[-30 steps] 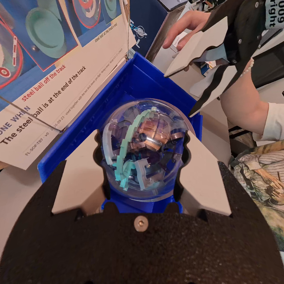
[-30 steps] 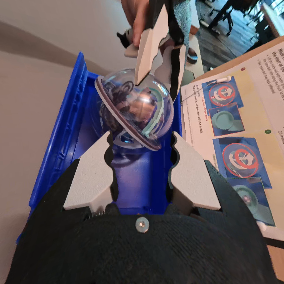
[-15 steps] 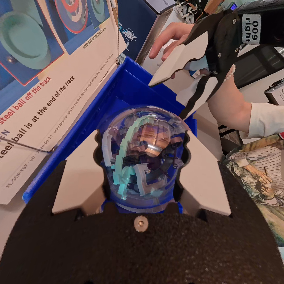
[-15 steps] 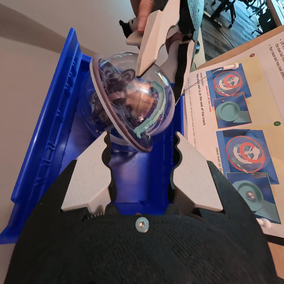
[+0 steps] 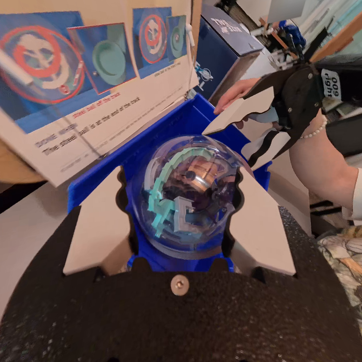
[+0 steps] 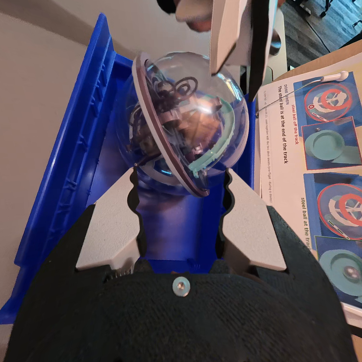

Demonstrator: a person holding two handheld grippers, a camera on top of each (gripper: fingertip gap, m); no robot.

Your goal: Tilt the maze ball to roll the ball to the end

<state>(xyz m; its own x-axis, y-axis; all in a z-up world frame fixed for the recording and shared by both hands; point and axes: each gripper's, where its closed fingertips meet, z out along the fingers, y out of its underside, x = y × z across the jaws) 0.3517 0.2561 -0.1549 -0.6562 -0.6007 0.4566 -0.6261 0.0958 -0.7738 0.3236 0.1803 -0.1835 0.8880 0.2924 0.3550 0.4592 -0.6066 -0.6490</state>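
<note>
The left gripper (image 5: pixel 181 197) is seen with its jaws spread around the maze ball (image 5: pixel 188 194); its right finger (image 5: pixel 254 215) appears to touch the shell, while the left one stands just clear. The right gripper (image 6: pixel 180 194) is held with jaws apart at the ball's near side, gripping nothing. The ball is tilted inside a blue bin (image 6: pixel 64 156). A printed sheet (image 6: pixel 313 156) is laid just right of the bin.

The right claw (image 6: pixel 180 172), jaws apart, sits just before the tilted maze ball (image 6: pixel 188 123) over the blue bin (image 6: pixel 64 156).
</note>
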